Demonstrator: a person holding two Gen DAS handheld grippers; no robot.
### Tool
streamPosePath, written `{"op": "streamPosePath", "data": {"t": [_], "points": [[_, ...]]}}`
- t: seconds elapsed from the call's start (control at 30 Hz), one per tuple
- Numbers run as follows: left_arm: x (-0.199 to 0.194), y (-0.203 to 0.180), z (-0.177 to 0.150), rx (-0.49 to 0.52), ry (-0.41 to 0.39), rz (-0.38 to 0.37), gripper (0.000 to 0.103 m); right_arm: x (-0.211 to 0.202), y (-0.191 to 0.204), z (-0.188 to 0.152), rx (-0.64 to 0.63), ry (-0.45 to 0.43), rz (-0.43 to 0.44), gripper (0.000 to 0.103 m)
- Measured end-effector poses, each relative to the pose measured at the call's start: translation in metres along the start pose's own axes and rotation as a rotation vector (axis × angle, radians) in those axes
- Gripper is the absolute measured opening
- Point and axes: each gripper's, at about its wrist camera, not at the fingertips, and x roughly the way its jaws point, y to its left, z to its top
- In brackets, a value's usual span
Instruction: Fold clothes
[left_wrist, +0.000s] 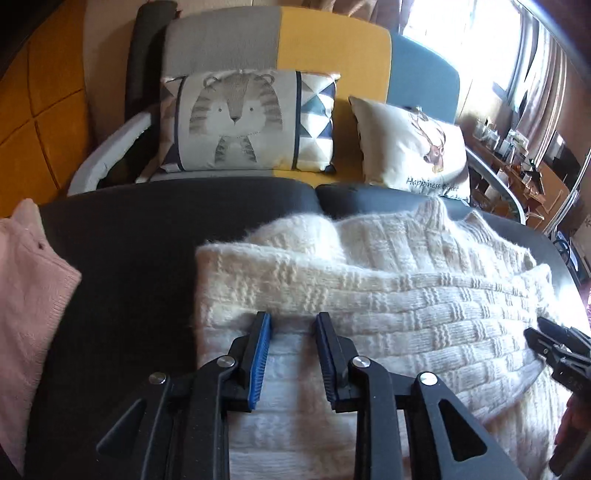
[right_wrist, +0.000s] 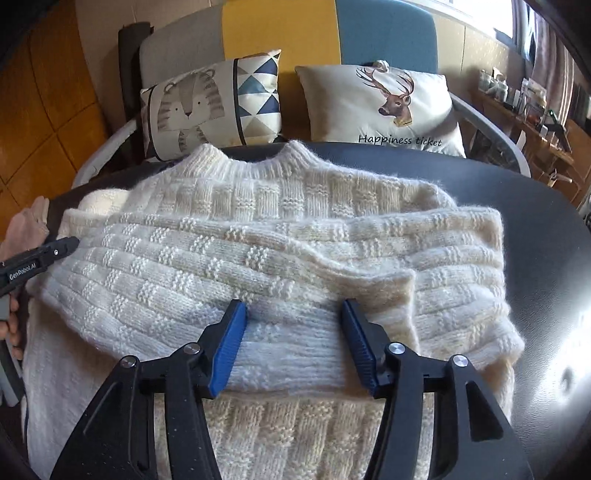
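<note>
A sofa (left_wrist: 332, 40) with a back in grey, mustard-yellow and blue panels of flat woven cloth stands behind everything else. In front of it lies a dark, smooth, rounded surface (right_wrist: 546, 236) that shines where the light strikes it.

On that surface the cream sweater (right_wrist: 280, 258) is spread, thick and fuzzy, knitted in a basket-weave of raised blocks and ribbed bands. Its ribbed round collar points toward the sofa and its hem toward the cameras, so the body's long axis runs from sofa to viewer. Both sleeves are folded in across the chest, lying crosswise to that axis; one ribbed cuff ends near the middle of the sweater.

At the sweater's left side, on the same surface, a pink fine-knit garment (left_wrist: 29, 295) lies bunched.

Beyond the sweater's collar two square cushions lean on the sofa: one printed with a grey striped tiger and blue triangles (left_wrist: 243, 122), the other white with a stag's head and the words "Happiness ticket" (right_wrist: 380, 107).

The right gripper (right_wrist: 293, 339), black with blue ribbed pads, hovers over the folded sleeves, its jaws spread with no cloth pinched. The left gripper (left_wrist: 291, 354), marked "GenRobot.AI" on its side, stands at the sweater's left part, jaws parted more narrowly, nothing pressed between them.
</note>
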Motion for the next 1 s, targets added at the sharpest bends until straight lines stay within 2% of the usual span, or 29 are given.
{"op": "streamPosePath", "data": {"t": [0.1,0.23,0.3,0.4,0.53,0.6,0.73,0.8,0.9,1.0], "points": [[-0.002,-0.004,0.001,0.026,0.009,0.019,0.027,-0.001,0.004,-0.001,-0.012,-0.002,-0.016,0.059],[-0.009,-0.003,0.011,-0.037,0.031,0.004,0.027,-0.015,0.002,0.011,0.019,-0.016,-0.029,0.059],[-0.011,-0.008,0.019,-0.029,0.015,0.005,0.027,-0.018,-0.003,0.019,0.047,-0.036,-0.027,0.059],[0.0,-0.009,0.028,-0.024,0.008,0.013,0.027,-0.01,-0.004,0.032,0.07,-0.027,0.001,0.06],[0.02,-0.004,0.032,-0.022,0.027,0.042,0.027,0.021,0.005,0.031,0.006,0.04,0.009,0.064],[0.022,-0.005,0.03,0.011,0.007,0.048,0.029,0.025,0.009,0.026,-0.039,0.007,-0.015,0.071],[0.023,-0.005,0.027,0.032,-0.014,0.051,0.029,0.026,0.004,0.025,-0.035,0.007,0.003,0.072],[0.02,-0.005,0.028,0.015,0.004,0.048,0.029,0.021,0.002,0.028,-0.033,0.025,0.007,0.072],[0.004,-0.007,0.025,0.0,0.039,0.023,0.029,-0.007,-0.003,0.028,0.0,-0.027,0.006,0.072],[-0.016,-0.011,0.011,0.009,0.021,-0.025,0.029,-0.022,-0.008,0.017,0.036,-0.033,0.027,0.072]]}}
